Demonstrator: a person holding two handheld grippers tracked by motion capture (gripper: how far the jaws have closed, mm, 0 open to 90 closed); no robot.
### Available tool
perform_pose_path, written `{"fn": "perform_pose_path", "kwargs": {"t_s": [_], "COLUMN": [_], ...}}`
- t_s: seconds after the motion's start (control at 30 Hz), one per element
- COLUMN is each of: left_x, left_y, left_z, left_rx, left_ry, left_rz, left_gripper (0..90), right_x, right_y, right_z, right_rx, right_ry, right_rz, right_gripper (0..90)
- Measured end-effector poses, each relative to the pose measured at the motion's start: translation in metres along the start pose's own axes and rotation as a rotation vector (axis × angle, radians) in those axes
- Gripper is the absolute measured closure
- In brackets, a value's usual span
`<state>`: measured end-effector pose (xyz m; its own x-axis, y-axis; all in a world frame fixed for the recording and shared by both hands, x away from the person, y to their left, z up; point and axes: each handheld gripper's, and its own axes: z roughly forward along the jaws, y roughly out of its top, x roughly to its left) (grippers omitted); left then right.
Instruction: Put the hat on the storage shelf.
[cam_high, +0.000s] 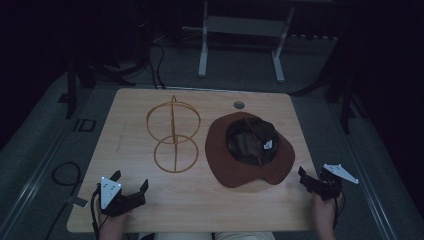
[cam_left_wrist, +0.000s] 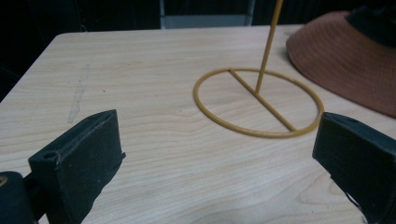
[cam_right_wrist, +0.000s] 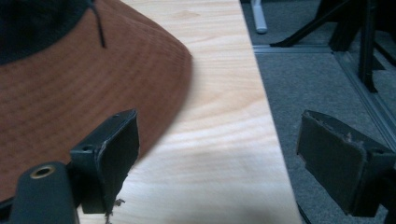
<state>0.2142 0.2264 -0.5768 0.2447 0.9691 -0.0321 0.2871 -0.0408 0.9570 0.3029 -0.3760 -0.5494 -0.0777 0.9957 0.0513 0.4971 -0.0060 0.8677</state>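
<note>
A brown brimmed hat lies upside down on the right half of the wooden table, its dark lining facing up. Left of it stands a yellow wire hat stand with a round base ring and an upright wire globe. My left gripper rests open near the front left edge, its jaws wide apart and pointing at the stand's base. At the front right edge my right gripper is open too, just beside the hat's brim, with nothing between its jaws.
A round cable hole sits at the table's far edge. Grey carpet drops away right of the table. A white desk frame stands behind, and a cable loop lies on the floor at the left.
</note>
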Motion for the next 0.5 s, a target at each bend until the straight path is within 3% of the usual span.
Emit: {"fn": "perform_pose_path", "kwargs": {"t_s": [0.13,0.33,0.4,0.5], "left_x": [-0.003,-0.011,-0.013,-0.015], "left_y": [0.001,0.004,0.003,0.003], "left_z": [0.0,0.0,0.0,0.0], "left_rx": [0.029,0.073,0.077,0.085], "left_ry": [-0.032,-0.051,-0.086,-0.104], "left_rz": [-0.01,0.029,0.036,0.045], "left_gripper": [1.7,1.7,1.7,1.7], "right_x": [0.008,0.019,0.022,0.026], "right_y": [0.013,0.036,0.042,0.053], "right_z": [0.001,0.005,0.006,0.01], "right_rx": [-0.01,-0.023,-0.041,-0.045], "right_ry": [0.011,0.068,0.086,0.116], "right_rz": [-0.022,-0.04,-0.04,-0.043], "right_gripper": [13.4,13.3,13.2,12.9]}}
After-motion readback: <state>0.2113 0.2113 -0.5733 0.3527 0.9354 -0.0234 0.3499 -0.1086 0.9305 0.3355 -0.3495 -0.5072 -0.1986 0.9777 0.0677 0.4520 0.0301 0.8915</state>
